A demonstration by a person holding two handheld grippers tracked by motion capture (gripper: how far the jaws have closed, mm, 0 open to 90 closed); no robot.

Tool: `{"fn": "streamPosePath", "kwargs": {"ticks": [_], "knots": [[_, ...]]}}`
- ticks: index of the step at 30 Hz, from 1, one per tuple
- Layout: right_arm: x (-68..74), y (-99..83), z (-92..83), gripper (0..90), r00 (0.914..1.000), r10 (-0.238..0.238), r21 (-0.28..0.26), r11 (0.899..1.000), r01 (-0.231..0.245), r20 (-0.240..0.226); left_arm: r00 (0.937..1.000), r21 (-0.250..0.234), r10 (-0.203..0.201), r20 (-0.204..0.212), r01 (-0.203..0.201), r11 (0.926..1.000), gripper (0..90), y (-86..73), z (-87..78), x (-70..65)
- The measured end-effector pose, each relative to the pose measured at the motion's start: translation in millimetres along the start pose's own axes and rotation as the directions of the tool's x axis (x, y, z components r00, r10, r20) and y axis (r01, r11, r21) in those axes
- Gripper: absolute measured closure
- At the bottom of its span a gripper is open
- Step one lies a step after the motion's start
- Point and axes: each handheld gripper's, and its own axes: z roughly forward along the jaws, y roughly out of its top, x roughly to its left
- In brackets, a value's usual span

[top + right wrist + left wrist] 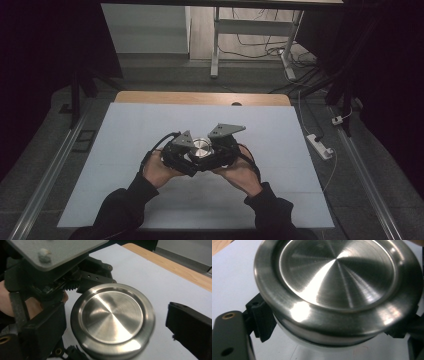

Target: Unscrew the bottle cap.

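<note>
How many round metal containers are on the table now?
1. The round metal container is at the middle of the white table, between the left gripper and the right gripper. No other is visible.

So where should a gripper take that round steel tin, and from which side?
Across the round side wall of the steel tin, just under its lid rim, coming in level from the side. The top is a smooth recessed disc, offering nothing to pinch; the left gripper already spans it this way.
</note>
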Motion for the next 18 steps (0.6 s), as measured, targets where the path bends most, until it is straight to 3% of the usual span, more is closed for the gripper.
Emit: {"fn": "streamPosePath", "kwargs": {"ticks": [4,9,10,11,14,15,16,17,18], "knots": [[-1.0,-1.5,4.1,17.4,0.9995,-0.012,-0.002,1.000,0.012,-0.028,0.9999,0.001,0.007,0.013,-0.007,1.0000,15.3,0.8,-1.2,0.4],[-2.2,-1.2,1.5,18.0,0.9970,-0.027,-0.018,1.000,0.026,-0.072,0.9985,-0.006,0.026,0.048,-0.026,0.9996,15.3,1.4,-4.2,1.4],[-3.6,-0.6,-0.8,18.0,0.9941,-0.037,-0.028,0.999,0.034,-0.101,0.9965,-0.014,0.033,0.077,-0.032,0.9994,15.3,1.9,-6.5,1.9],[-4.4,-0.3,-1.8,18.0,0.9922,-0.043,-0.030,0.999,0.039,-0.117,0.9965,-0.014,0.033,0.077,-0.032,0.9994,15.3,1.9,-6.5,1.9],[-8.1,0.8,-5.4,18.0,0.9789,-0.065,-0.035,0.998,0.059,-0.194,0.9862,-0.021,0.077,0.146,-0.075,0.9969,15.3,2.5,-11.2,2.5],[-8.1,0.8,-5.4,18.0,0.9789,-0.065,-0.035,0.998,0.059,-0.194,0.9862,-0.021,0.077,0.146,-0.075,0.9969,15.3,2.5,-11.2,2.5],[-10.9,0.9,-7.2,18.0,0.9648,-0.081,-0.037,0.997,0.074,-0.250,0.9782,-0.022,0.100,0.182,-0.098,0.9949,15.3,2.9,-12.4,1.4],[-12.5,0.8,-8.1,18.0,0.9549,-0.094,-0.035,0.996,0.088,-0.282,0.9782,-0.022,0.100,0.182,-0.098,0.9949,15.3,2.9,-12.4,1.4],[-13.7,0.5,-8.8,18.0,0.9430,-0.106,-0.034,0.994,0.100,-0.315,0.9658,-0.023,0.128,0.225,-0.126,0.9917,15.3,2.8,-12.9,-0.5]]}}
